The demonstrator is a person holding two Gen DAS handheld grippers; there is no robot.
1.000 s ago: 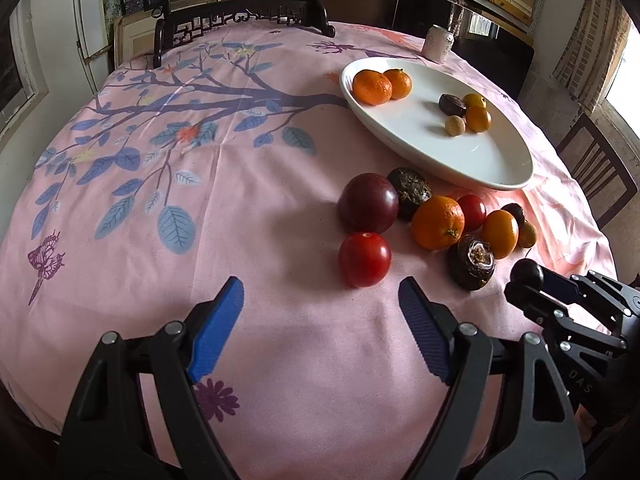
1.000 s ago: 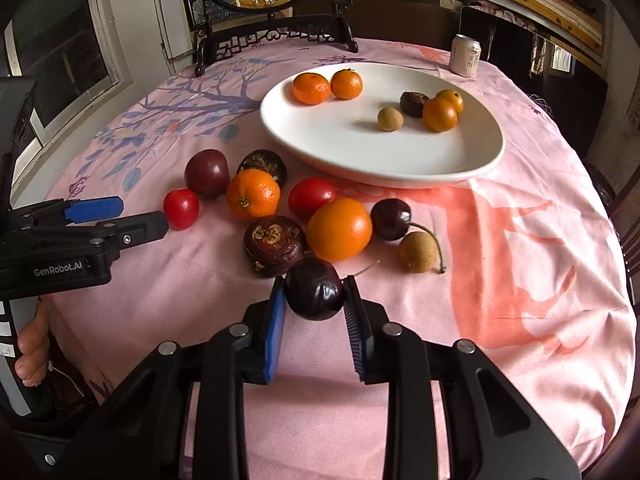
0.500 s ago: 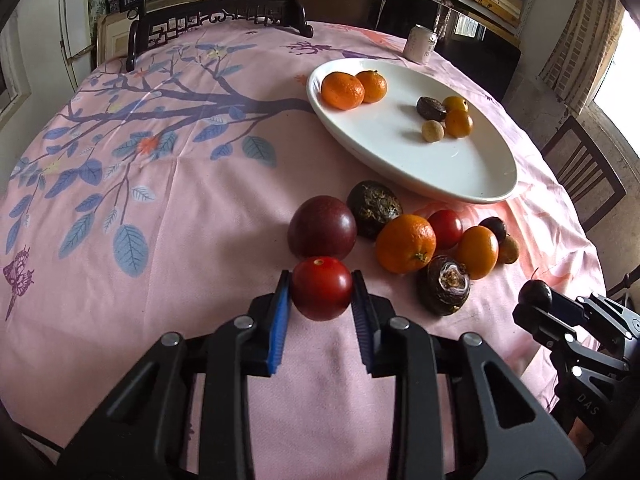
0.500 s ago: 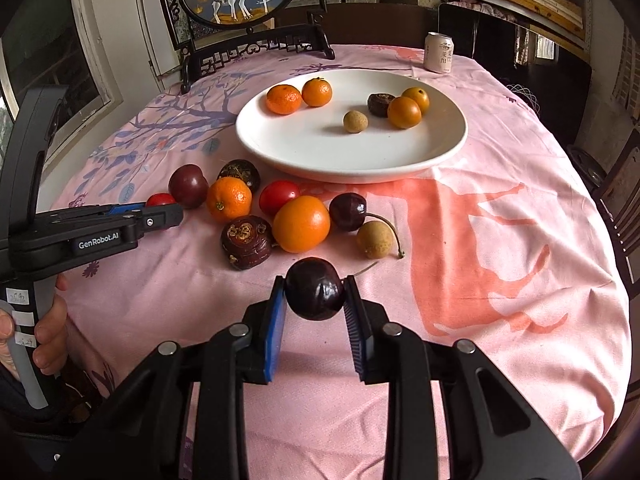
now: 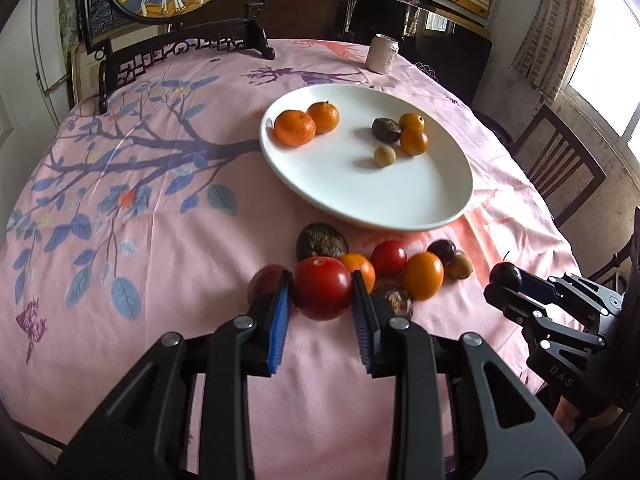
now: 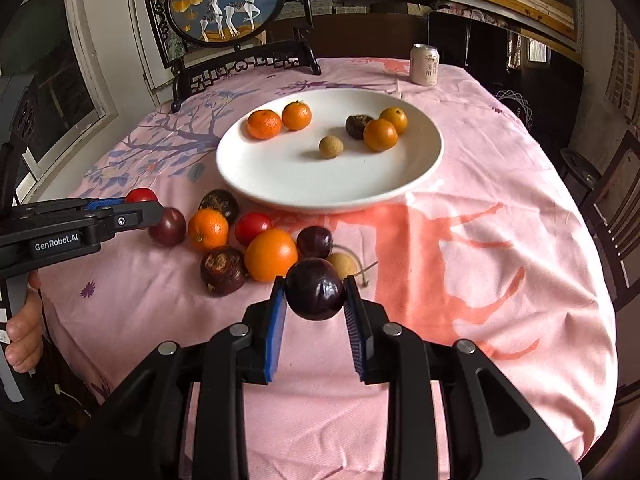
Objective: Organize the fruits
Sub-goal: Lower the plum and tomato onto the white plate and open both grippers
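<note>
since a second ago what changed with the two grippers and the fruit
The left gripper closed on the round red tomato and lifted it off the pink tablecloth. The right gripper still holds its dark purple fruit, slightly higher. The white plate is unchanged.

"GenRobot.AI" stands on the left tongs (image 6: 138,204); "DAS" on the right tongs (image 5: 505,280).

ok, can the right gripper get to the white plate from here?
Probably yes. The right gripper is shut on a dark plum and the white plate lies straight ahead; only the fruit cluster on the cloth sits between, low enough to pass over.
</note>
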